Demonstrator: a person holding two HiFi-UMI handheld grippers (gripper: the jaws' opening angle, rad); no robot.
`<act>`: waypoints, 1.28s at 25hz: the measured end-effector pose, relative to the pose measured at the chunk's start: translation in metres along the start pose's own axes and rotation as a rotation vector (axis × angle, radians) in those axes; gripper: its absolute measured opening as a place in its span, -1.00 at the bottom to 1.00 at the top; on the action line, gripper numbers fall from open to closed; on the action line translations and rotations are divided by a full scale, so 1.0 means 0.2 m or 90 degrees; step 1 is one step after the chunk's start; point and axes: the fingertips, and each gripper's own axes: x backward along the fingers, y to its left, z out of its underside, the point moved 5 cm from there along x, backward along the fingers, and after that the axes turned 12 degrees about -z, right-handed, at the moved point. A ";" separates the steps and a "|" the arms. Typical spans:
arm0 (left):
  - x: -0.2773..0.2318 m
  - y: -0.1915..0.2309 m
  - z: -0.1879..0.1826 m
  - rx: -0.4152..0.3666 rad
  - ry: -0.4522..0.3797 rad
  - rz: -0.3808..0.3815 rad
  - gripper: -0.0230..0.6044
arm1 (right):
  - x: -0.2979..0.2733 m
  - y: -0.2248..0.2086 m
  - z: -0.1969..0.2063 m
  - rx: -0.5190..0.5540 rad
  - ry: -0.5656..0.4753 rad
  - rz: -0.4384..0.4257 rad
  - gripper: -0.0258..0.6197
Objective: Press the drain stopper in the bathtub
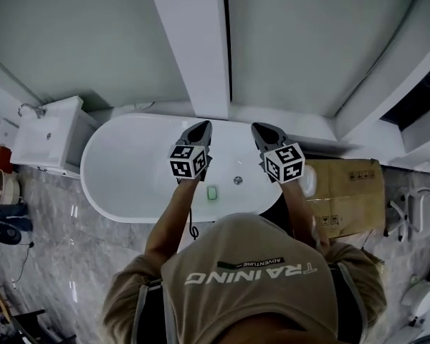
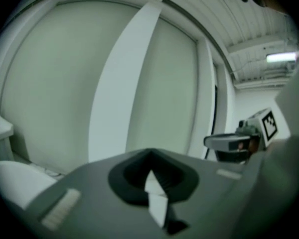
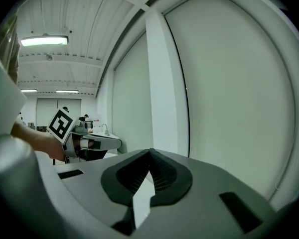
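1. White and glossy, the bathtub (image 1: 111, 138) lies below both grippers. They hang side by side over its basin, noses aimed at the wall panel beyond.
2. The left gripper (image 1: 203, 126) has its jaws drawn together at the tips with nothing between them. Its own view shows only wall ahead.
3. The right gripper (image 1: 260, 127) is the same: jaws closed to a point and empty, looking at the wall rather than into the tub.
4. The drain stopper (image 1: 238, 180) is a small round metal disc on the tub floor. It sits below and behind both noses, between the 2 marker cubes and a little nearer the right gripper. A small green object (image 1: 212, 192) lies just beside it on the left gripper's side; I cannot tell what it is.
5. From where I stand, the press has not started and neither nose points at the stopper yet.
6. To do it well, I would use 1 gripper, and the right looks handier. Tip its nose steeply down and keep the jaws closed so they form a blunt tip. Come straight down on the middle of the disc, since an off-centre push could skid on that slick floor. Keep the other gripper clear of the green object.
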 end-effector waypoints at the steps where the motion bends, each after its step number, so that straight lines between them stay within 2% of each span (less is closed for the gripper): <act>1: 0.02 -0.01 -0.05 -0.013 -0.014 -0.001 -0.92 | 0.00 0.02 -0.04 0.014 -0.007 -0.006 -0.89; 5: 0.09 -0.07 -0.26 -0.053 -0.079 -0.003 -0.92 | 0.00 0.07 -0.18 0.068 -0.024 -0.025 -0.89; 9: 0.18 -0.13 -0.36 -0.117 -0.121 -0.012 -0.92 | 0.04 0.13 -0.26 0.103 -0.035 -0.021 -0.90; 13: 0.25 -0.16 -0.38 -0.112 -0.138 -0.018 -0.92 | 0.09 0.17 -0.28 0.103 -0.045 -0.026 -0.90; 22: 0.34 -0.21 -0.33 -0.098 -0.130 -0.013 -0.92 | 0.19 0.27 -0.26 0.087 -0.035 -0.039 -0.90; 29: 0.47 -0.16 -0.26 -0.109 -0.116 0.020 -0.92 | 0.21 0.44 -0.20 0.068 -0.046 0.006 -0.89; 32: 0.54 -0.13 -0.25 -0.108 -0.125 0.029 -0.92 | 0.22 0.52 -0.20 0.069 -0.051 0.021 -0.90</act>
